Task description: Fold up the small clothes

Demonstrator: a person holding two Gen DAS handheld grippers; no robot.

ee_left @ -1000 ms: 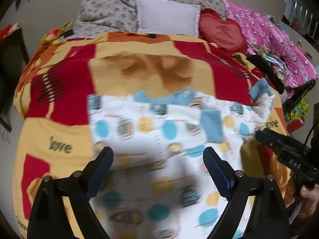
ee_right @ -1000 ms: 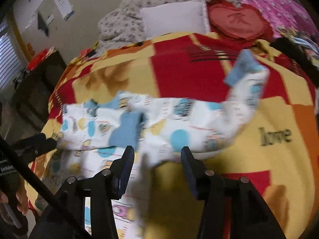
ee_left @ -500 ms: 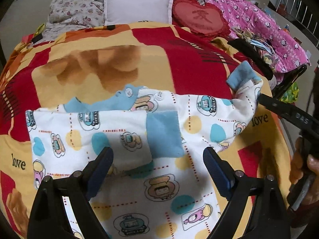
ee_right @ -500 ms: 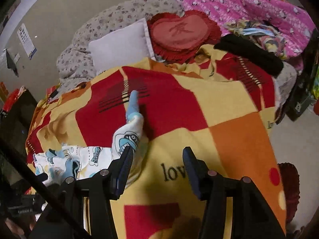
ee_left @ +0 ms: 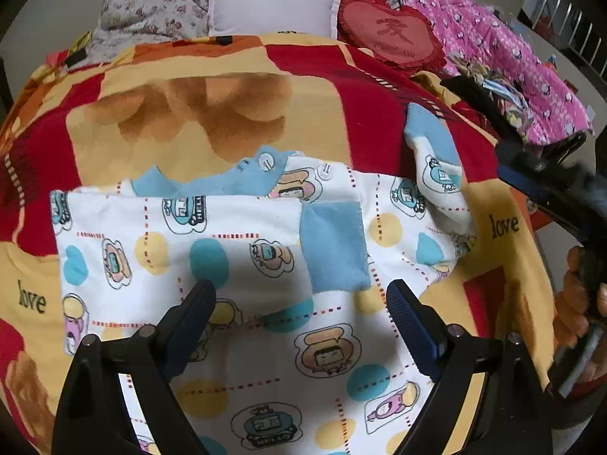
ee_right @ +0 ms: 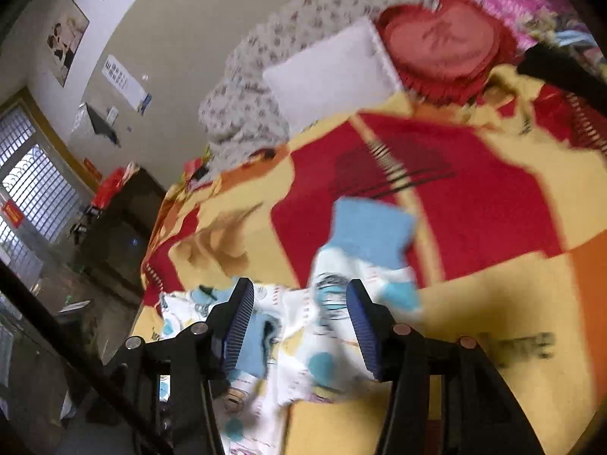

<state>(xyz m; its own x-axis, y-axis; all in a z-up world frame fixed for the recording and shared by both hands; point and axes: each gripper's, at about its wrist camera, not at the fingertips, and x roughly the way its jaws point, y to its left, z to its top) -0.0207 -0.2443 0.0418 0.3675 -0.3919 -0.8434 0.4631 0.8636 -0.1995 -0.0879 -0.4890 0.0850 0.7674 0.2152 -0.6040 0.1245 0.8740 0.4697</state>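
White cloth with dots and cartoon faces makes up the baby top point(ee_left: 265, 265), which lies flat on the red and yellow blanket point(ee_left: 212, 113) on the bed. Seen from the left wrist, its left sleeve is folded in across the chest. Its right sleeve point(ee_left: 436, 174) sticks up toward the pillows, with a blue cuff at the end. The left claw point(ee_left: 299, 303) is wide open over the top and holds nothing. The right claw point(ee_left: 531, 185) shows at the right edge, near the sleeve. A white pillow point(ee_left: 273, 3) and a red heart pillow point(ee_left: 394, 34) sit at the head of the bed.

From the right wrist, the picture is blurry. The right claw point(ee_right: 299, 326) is open, with the sleeve point(ee_right: 360, 261) between its two fingers. I cannot tell if they touch it.
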